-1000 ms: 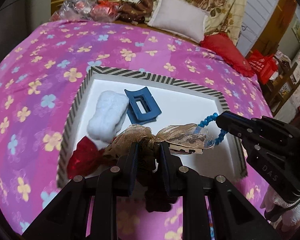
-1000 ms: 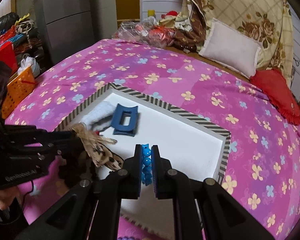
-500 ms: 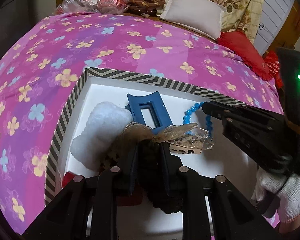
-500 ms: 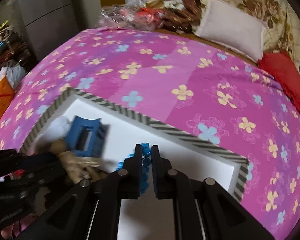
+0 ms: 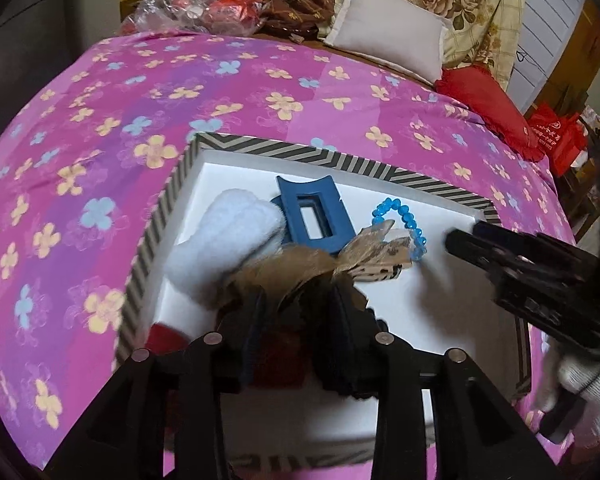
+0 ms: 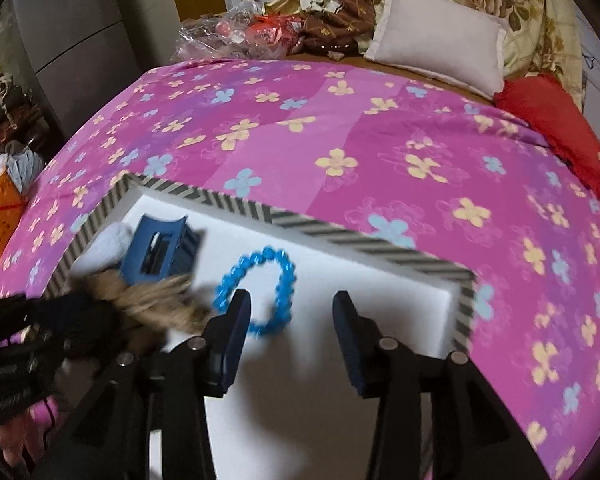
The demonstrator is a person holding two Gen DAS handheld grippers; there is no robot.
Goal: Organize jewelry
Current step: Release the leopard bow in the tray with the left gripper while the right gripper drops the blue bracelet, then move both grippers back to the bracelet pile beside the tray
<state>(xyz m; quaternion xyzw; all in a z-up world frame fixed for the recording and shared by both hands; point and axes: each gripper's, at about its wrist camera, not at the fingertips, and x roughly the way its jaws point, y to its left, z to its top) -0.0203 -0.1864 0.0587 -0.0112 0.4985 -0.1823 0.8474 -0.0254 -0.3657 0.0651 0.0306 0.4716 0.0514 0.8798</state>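
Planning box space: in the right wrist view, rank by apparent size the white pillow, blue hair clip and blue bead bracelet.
1. White pillow, clearly largest despite being farthest.
2 and 3. Blue hair clip and blue bead bracelet look similar; the clip is partly hidden, so unranked.

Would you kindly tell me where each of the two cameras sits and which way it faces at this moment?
Left wrist: on the left hand-held gripper, looking along its fingers into the striped box on the bed; its fingers hold a brown bow.
Right wrist: on the right hand-held gripper, facing the same box from its right side; its fingers spread open above the blue bead bracelet.
Shared: box, bracelet, blue hair claw, bow, and each other's gripper.
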